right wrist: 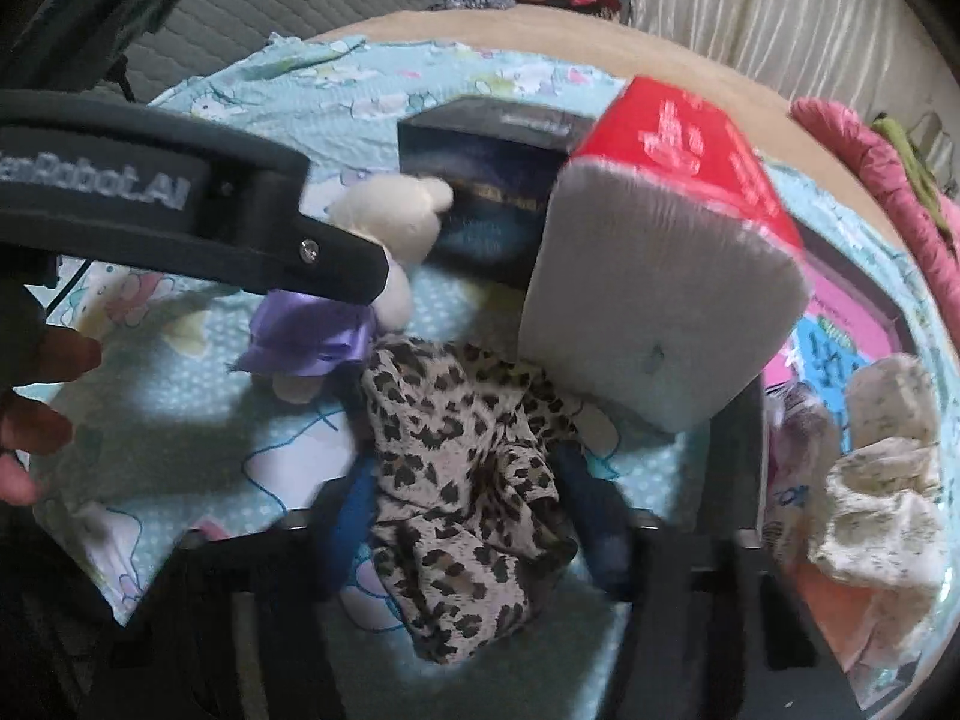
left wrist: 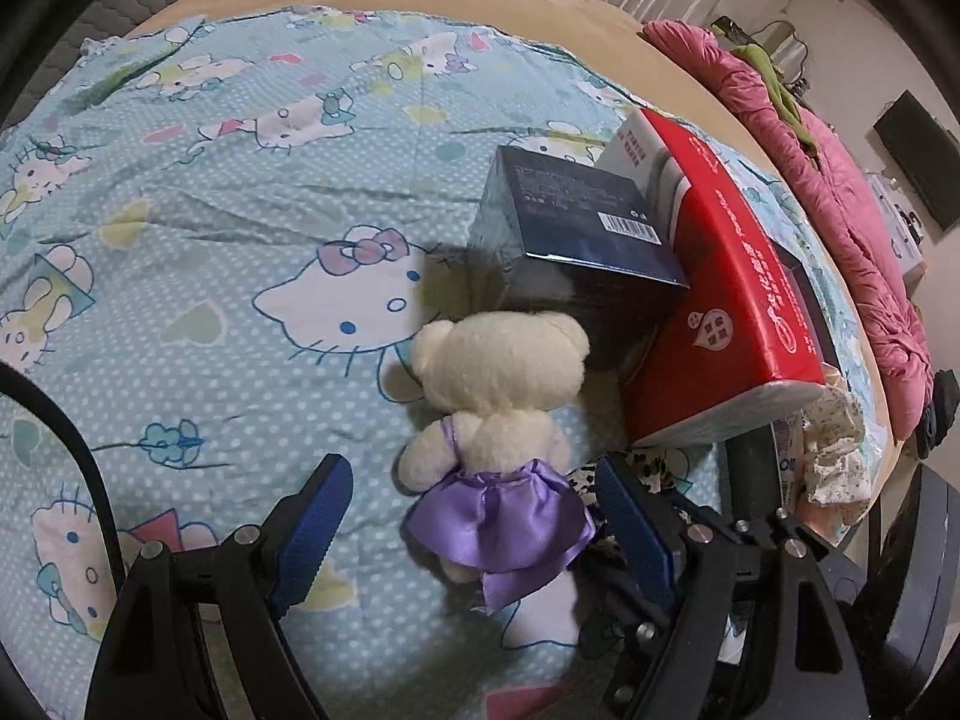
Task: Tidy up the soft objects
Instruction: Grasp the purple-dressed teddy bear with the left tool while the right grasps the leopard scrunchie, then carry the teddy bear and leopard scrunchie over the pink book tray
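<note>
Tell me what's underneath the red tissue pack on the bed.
The red tissue pack leans tilted on the dark blue box. A dark tray edge shows behind it. Below its raised end lies leopard-print cloth; anything further beneath is hidden.

Left gripper (right wrist: pixel 198 210) body reads "Robot.AI" (start cut off)

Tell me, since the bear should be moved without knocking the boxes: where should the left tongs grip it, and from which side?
Probably the waist, at the purple skirt, coming from the feet end. The bear lies with its head against the dark blue box and the red tissue pack close by, while the open left tongs already straddle its lower body, which looks soft and narrow.
</note>
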Demonstrator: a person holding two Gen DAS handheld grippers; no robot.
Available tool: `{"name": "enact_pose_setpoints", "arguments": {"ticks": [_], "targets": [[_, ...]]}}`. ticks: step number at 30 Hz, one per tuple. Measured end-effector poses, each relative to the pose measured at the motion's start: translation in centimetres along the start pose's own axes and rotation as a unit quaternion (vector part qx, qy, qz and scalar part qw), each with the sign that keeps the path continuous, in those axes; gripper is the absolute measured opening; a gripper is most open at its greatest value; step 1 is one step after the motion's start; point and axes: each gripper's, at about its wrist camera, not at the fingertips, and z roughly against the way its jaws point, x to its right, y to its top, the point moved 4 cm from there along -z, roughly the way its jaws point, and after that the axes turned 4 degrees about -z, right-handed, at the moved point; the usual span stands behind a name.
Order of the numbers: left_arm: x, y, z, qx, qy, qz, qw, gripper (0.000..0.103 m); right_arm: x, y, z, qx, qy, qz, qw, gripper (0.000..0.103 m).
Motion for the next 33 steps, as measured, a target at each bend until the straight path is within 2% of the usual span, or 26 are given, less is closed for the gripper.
{"name": "enact_pose_setpoints", "arguments": {"ticks": [1, 3, 4, 5, 8, 14, 18, 25, 33], "targets": [[0.1, 0.0, -0.2, -0.003, -0.002, 0.0, 1.0, 0.083, 0.3, 0.2, -0.1, 0.001, 0.003, -0.001, 1.0, 0.043], [0.3, 0.0, -0.6, -0.006, -0.004, -0.001, 1.0, 0.082, 0.5, 0.3, 0.1, 0.002, 0.013, -0.001, 1.0, 0.031], [0.4, 0.0, -0.8, -0.007, -0.008, 0.002, 0.9999, 0.08, 0.6, 0.3, 0.3, 0.003, 0.02, -0.003, 1.0, 0.029], [0.5, 0.0, -1.0, -0.009, -0.012, 0.006, 0.9999, 0.074, 0.8, 0.3, 0.5, 0.005, 0.026, -0.006, 1.0, 0.026], [0.6, 0.0, -1.5, -0.012, -0.005, 0.0, 0.9999, 0.059, 1.2, 0.1, 1.4, 0.013, 0.034, -0.008, 0.999, 0.023], [0.0, -0.3, -1.5, -0.007, -0.021, 0.012, 0.9997, 0.044, 1.4, -0.2, 4.7, 0.05, 0.041, -0.009, 0.998, 0.023], [0.4, -0.4, 0.7, 0.022, -0.019, 0.007, 0.9995, 0.043, 1.6, 0.1, 7.7, 0.09, 0.049, -0.019, 0.995, 0.023], [3.5, 0.0, 6.3, 0.067, -0.026, -0.028, 0.997, 0.043, 3.4, 1.4, 12.5, 0.153, 0.046, -0.055, 0.986, 0.023], [9.6, 0.4, 9.4, 0.09, -0.037, -0.085, 0.9916, 0.043, 9.3, 0.7, 17.1, 0.209, 0.015, -0.137, 0.968, 0.023]]}}
